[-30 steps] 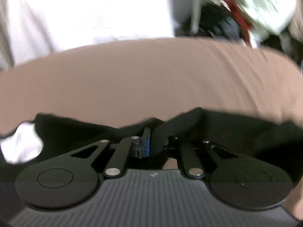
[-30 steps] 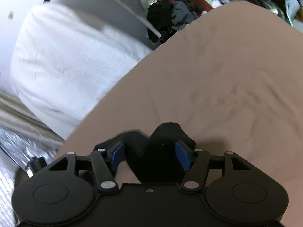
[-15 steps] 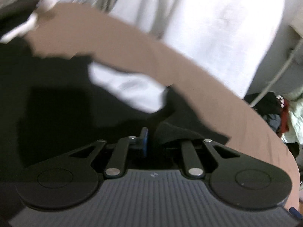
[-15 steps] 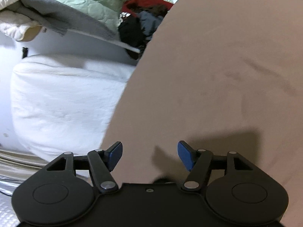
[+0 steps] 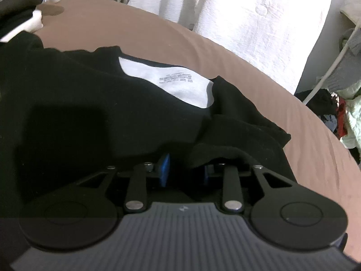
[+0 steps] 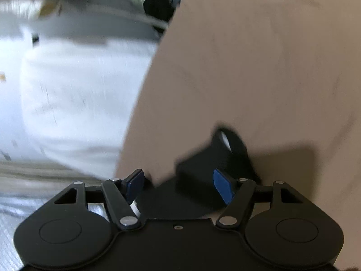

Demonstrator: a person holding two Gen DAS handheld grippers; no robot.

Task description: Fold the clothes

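Now, left gripper [image 5: 183,169]: jaws opening, a fold of the black shirt [image 5: 94,117] draped between them and over the right finger; can't tell if pads still press it. Right gripper [image 6: 179,185]: jaws wide apart and opening, a black shirt corner lies between them w/o pad contact. Shirt lies on the brown bed sheet [image 5: 259,85], white neck label [image 5: 176,83] up. White pillow [image 5: 259,22] behind, clothes pile [image 5: 338,115] at far right.
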